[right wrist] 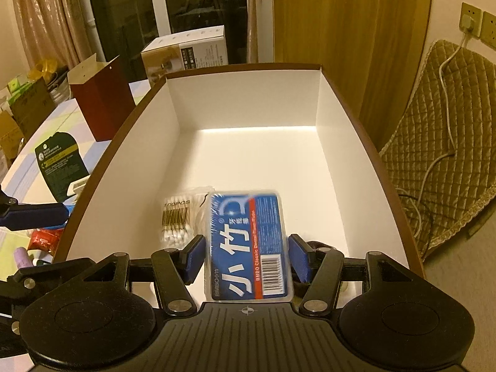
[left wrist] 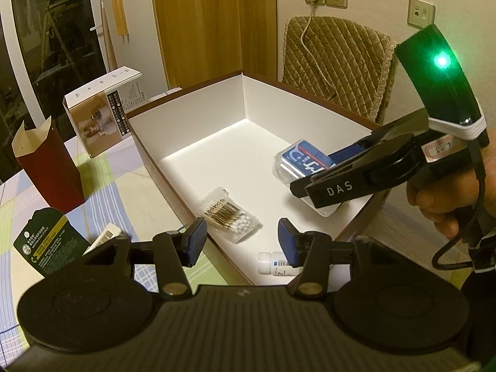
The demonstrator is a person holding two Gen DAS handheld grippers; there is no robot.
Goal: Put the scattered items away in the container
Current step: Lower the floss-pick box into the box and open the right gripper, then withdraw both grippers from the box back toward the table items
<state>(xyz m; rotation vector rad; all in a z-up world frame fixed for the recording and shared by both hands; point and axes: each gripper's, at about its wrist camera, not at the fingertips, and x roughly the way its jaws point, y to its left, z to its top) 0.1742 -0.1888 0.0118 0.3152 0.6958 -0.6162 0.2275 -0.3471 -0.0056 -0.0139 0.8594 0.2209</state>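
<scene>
over the white box point(right wrist: 248, 99), right gripper point(right wrist: 248, 255) held the blue floss case point(right wrist: 248, 241); should lower before release. left gripper point(left wrist: 240, 240) was empty, jaws opening.

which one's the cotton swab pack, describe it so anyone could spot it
Look inside the big white box with the brown rim. On its floor near the left wall lies the cotton swab pack, a clear flat bag with a barcode. Unlike the blue-labelled case beside it, it shows white swab tips.
</scene>
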